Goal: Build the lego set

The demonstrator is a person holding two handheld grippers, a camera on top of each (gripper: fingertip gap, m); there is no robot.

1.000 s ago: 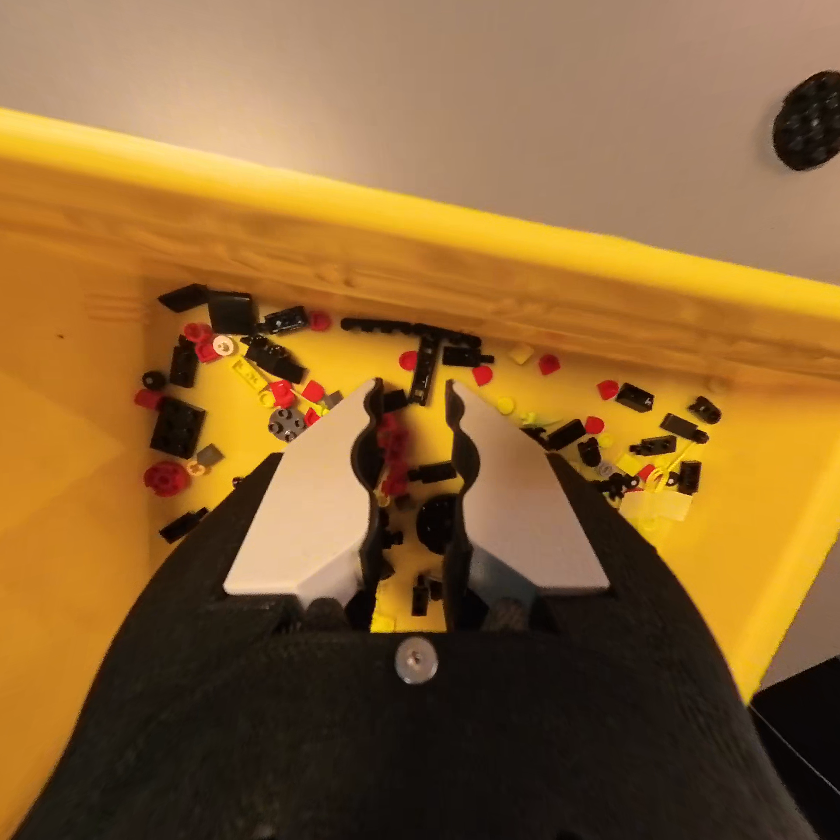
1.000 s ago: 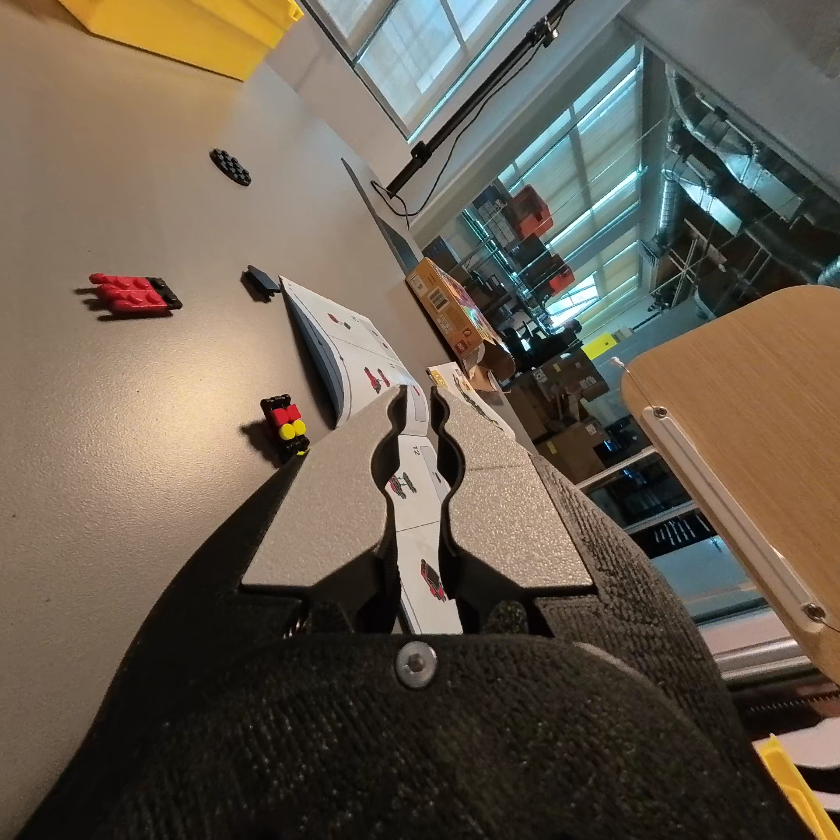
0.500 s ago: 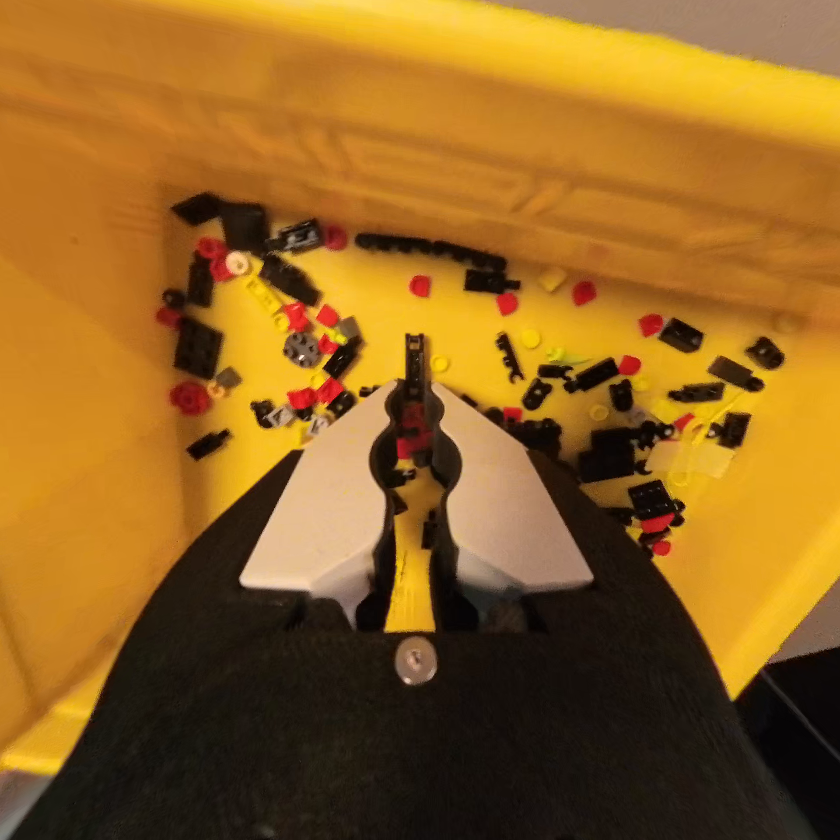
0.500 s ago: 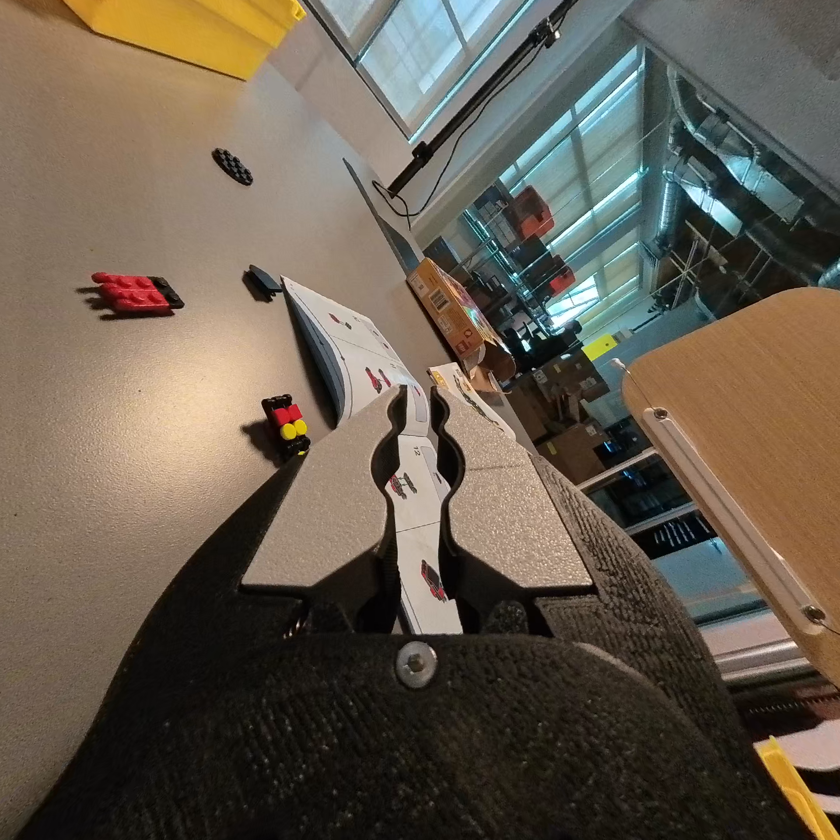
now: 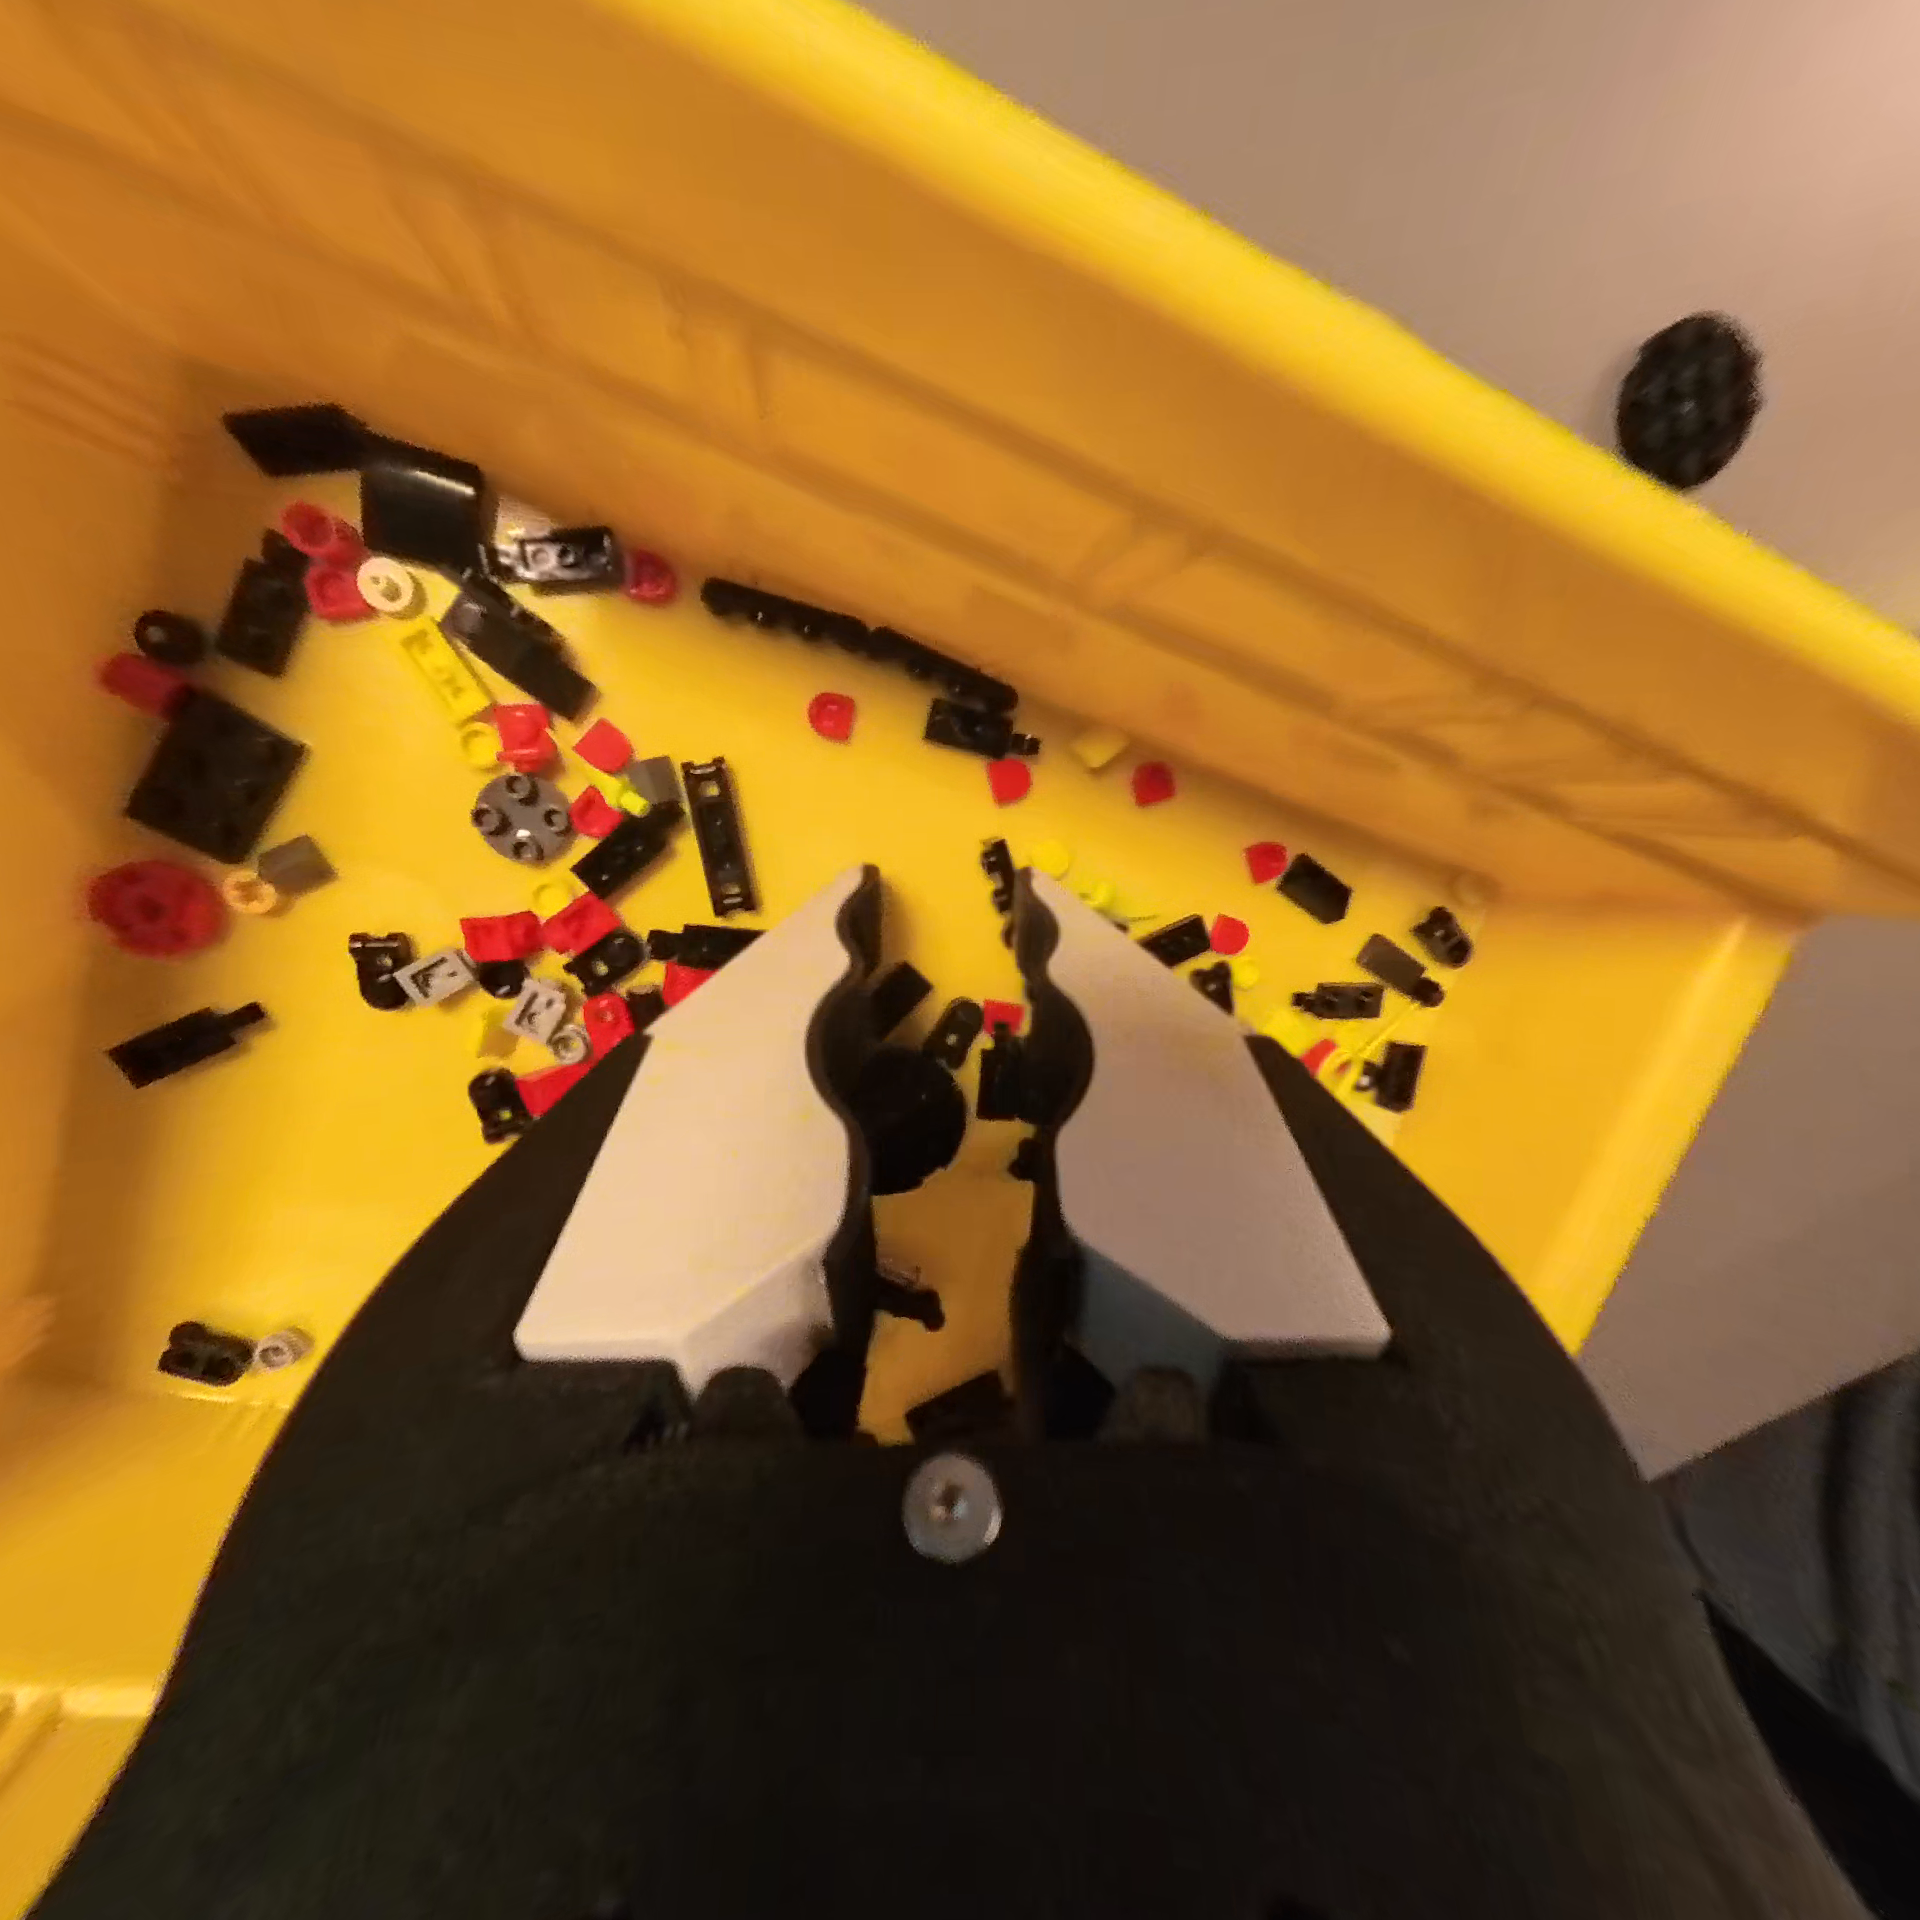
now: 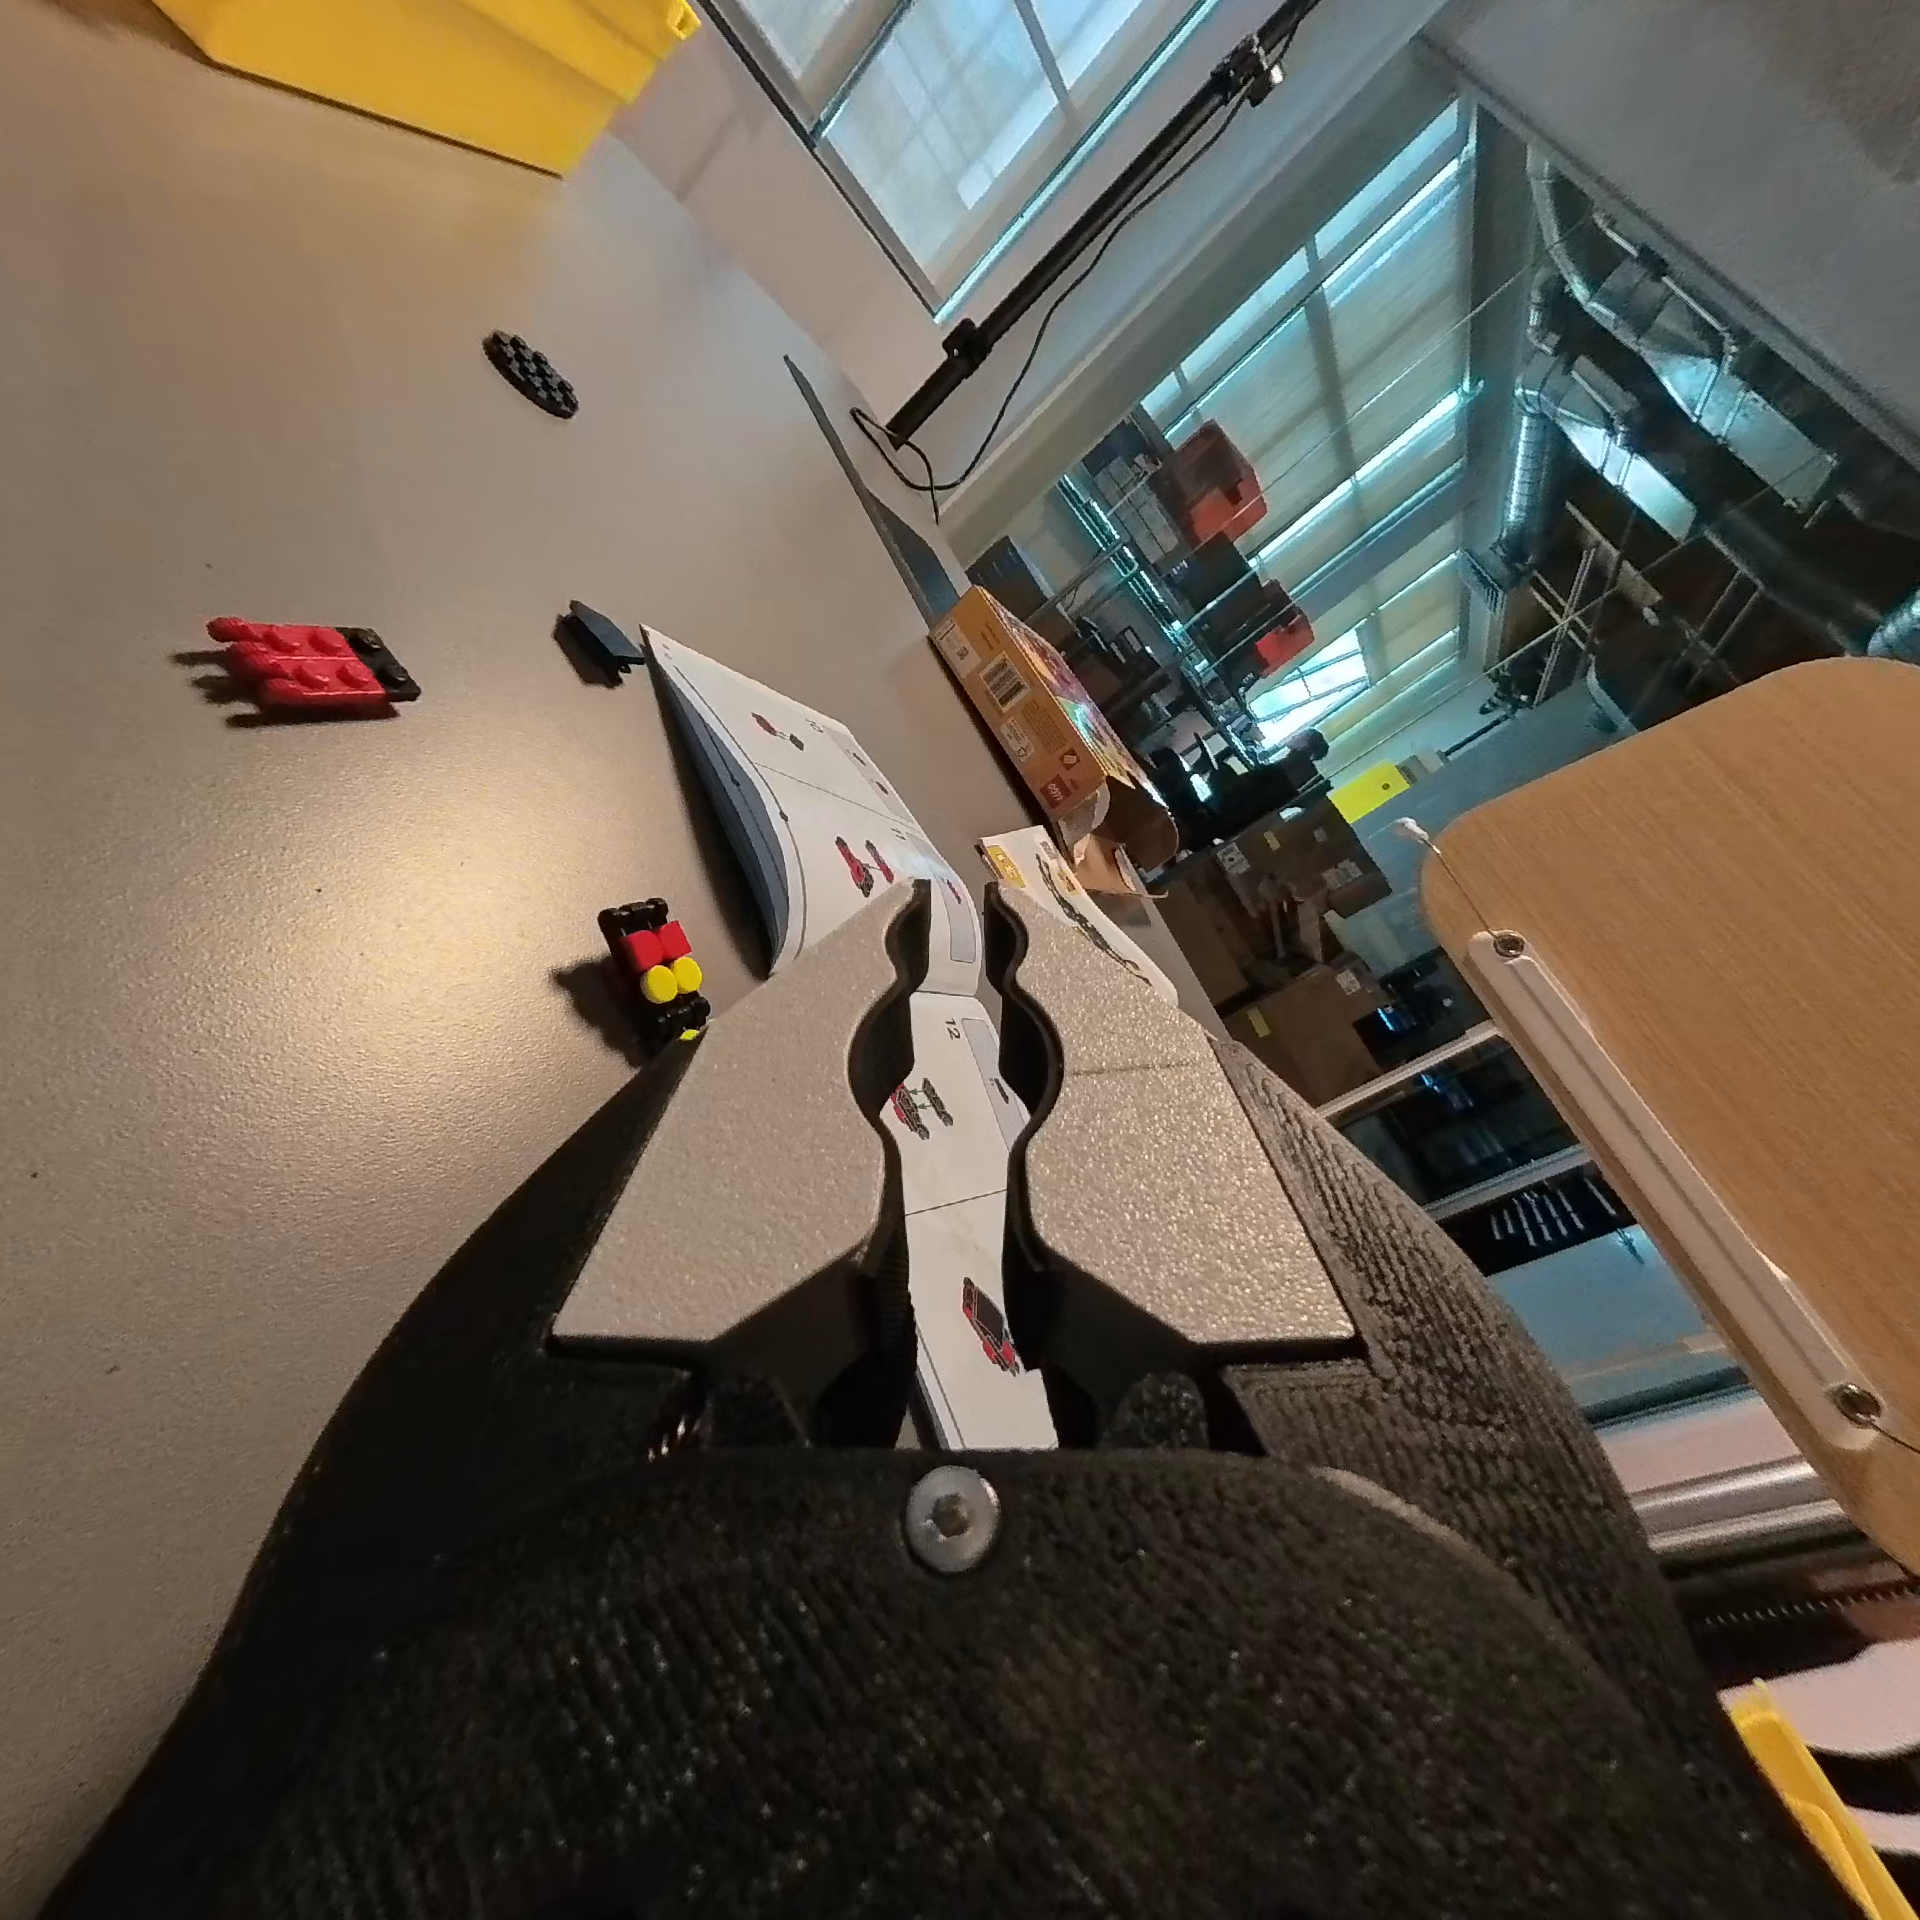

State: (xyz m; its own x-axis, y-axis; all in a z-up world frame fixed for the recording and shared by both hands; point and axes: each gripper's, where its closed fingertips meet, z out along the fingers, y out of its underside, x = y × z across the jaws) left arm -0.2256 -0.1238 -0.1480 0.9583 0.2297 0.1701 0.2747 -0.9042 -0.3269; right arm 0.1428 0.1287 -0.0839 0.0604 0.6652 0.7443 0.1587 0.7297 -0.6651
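Black tongs (image 5: 948, 894), grey fingers (image 5: 717, 1122), seemingly textured.

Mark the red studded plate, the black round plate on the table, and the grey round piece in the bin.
red studded plate (image 6: 301, 665), right wrist view, its studded top.
black round plate (image 6: 530, 374), right wrist view, centre.
grey round piece (image 5: 523, 820), left wrist view, middle.

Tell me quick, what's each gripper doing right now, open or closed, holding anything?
Left gripper: open, holding nothing, over the loose pieces in the yellow bin.
Right gripper: open a little, holding nothing, above the instruction booklet.
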